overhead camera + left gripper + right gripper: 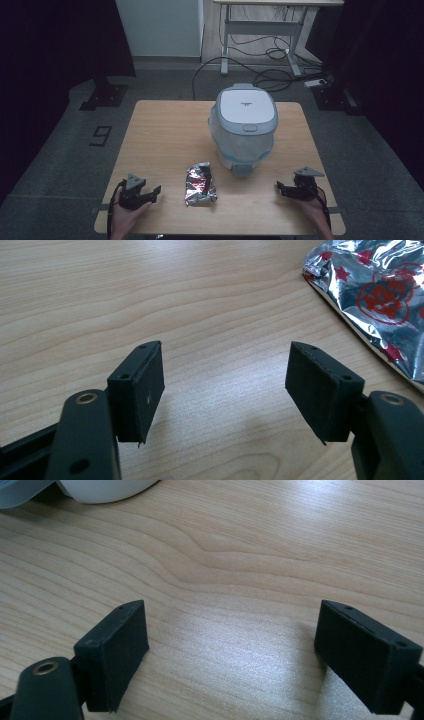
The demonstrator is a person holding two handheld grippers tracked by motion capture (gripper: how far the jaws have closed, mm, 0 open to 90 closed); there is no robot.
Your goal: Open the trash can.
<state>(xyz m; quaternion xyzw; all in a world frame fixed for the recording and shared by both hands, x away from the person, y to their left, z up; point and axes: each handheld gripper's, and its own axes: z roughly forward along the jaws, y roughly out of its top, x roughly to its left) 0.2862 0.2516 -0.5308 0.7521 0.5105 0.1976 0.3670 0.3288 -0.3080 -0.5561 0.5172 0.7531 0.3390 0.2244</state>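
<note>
left tongs (156, 191): open, empty, near foil bag (200, 184)
right tongs (280, 187): open, empty
rice cooker (245, 125): mid tabletop (165, 135)

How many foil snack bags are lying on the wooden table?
1. The foil bag lies near the table's front edge, in front of the white bin, between the left tongs and right tongs, touching neither. None seems hidden.

Both grippers (150, 192) (281, 187) black w/ screw holes, grey triangular top plates.
</note>
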